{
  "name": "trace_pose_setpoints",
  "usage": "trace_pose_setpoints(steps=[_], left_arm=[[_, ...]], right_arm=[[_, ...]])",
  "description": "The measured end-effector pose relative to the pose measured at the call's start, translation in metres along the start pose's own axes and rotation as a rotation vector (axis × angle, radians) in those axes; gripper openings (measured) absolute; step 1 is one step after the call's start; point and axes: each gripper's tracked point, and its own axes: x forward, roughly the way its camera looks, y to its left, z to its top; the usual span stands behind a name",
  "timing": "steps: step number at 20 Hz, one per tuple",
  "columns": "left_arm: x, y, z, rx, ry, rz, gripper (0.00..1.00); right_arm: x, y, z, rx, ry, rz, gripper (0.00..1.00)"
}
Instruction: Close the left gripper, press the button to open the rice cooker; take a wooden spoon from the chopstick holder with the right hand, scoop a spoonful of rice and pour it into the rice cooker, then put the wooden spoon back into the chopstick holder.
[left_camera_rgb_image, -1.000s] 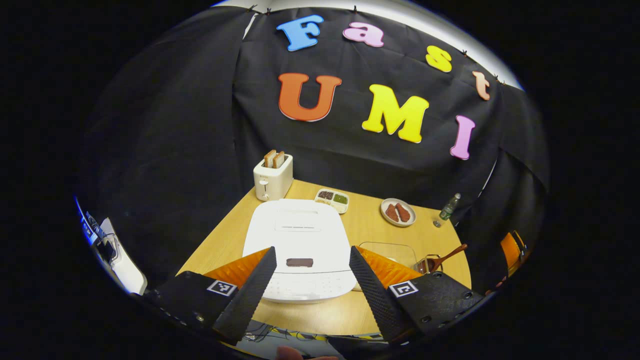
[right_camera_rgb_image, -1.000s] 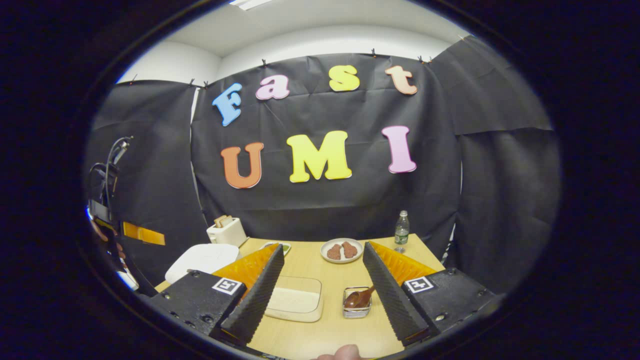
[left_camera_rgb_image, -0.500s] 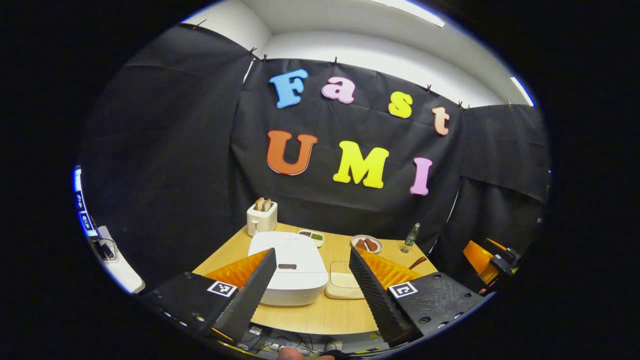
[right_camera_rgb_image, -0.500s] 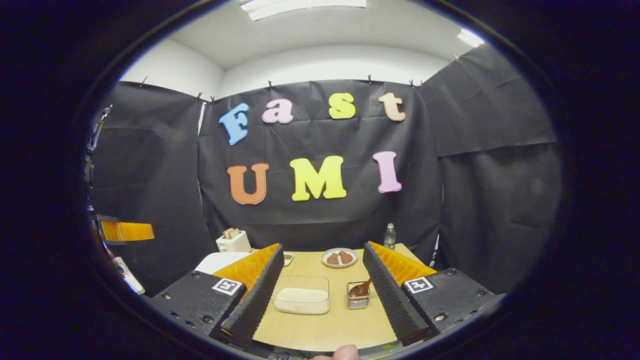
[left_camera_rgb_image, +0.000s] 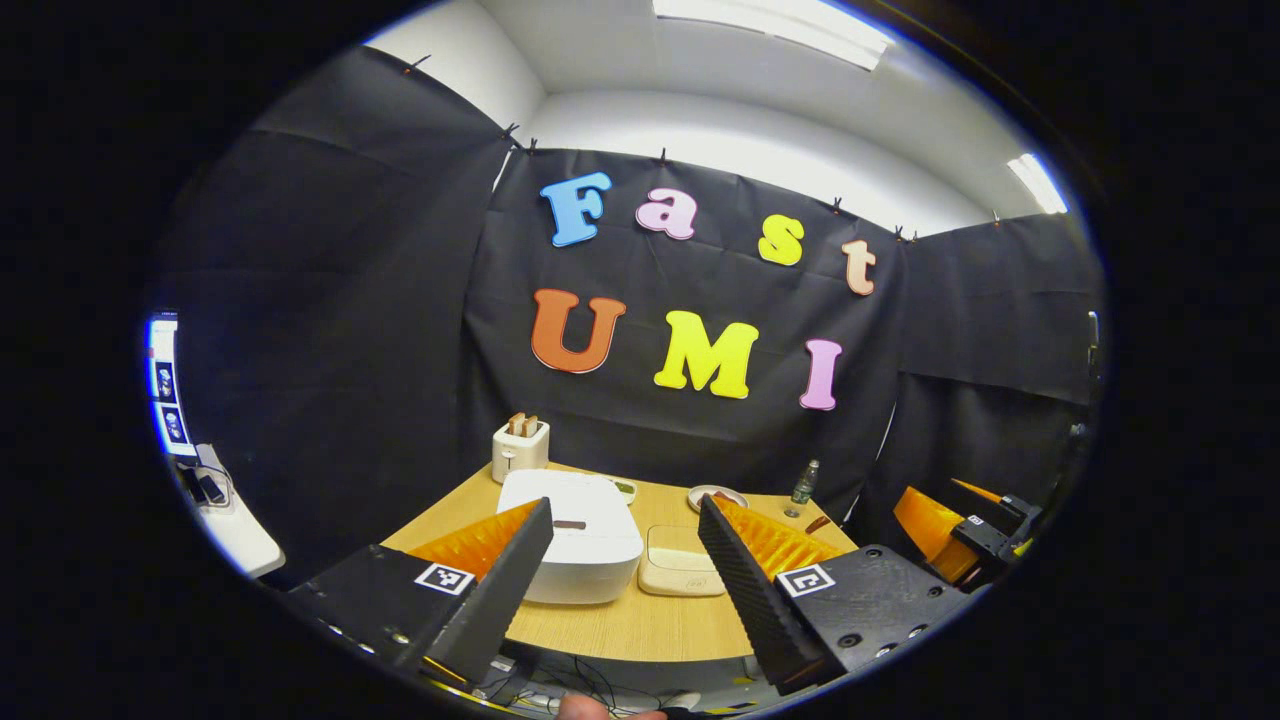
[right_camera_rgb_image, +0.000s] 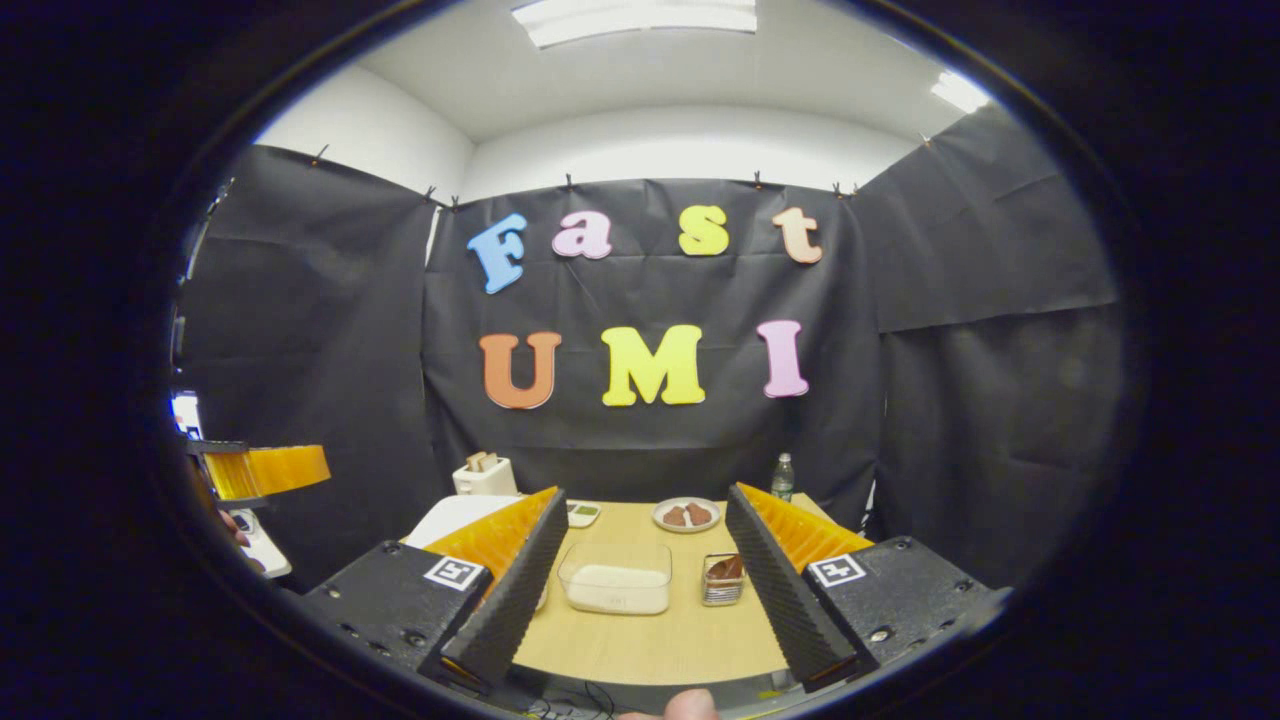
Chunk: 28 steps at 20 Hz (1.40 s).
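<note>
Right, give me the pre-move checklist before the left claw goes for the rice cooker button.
1. Left claw closed for pressing: not ok, it is open.
2. Rice cooker lid shut, dark button on its front top visible: ok.
3. Left claw near the cooker: not ok, held back off the table.
4. Right claw free for the spoon: ok, open and holding nothing.
5. Wooden spoon in the chopstick holder: ok.
6. Rice in the clear container: ok.

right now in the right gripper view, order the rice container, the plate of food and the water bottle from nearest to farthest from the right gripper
1. Rice container: nearest, just ahead of the open right gripper, centre-left between its fingers.
2. Plate of food: farther back on the table, slightly right of centre.
3. Water bottle: farthest, at the back right corner by the booth wall.
</note>
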Motion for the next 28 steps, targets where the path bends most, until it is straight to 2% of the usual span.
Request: trace_pose_setpoints(steps=[6,17,28], left_arm=[[-0.009,-0.001,-0.003,0.021,-0.021,-0.003,0.94],[-0.009,-0.015,-0.007,0.058,-0.031,-0.033,0.94],[-0.004,-0.007,-0.007,0.062,-0.033,-0.025,0.94]], right_arm=[[0.0,0.011,-0.001,-0.007,0.017,0.031,0.99],[0.002,0.004,-0.012,0.004,0.038,0.023,1.0],[0.007,0.008,-0.012,0.008,0.045,0.031,1.0]])
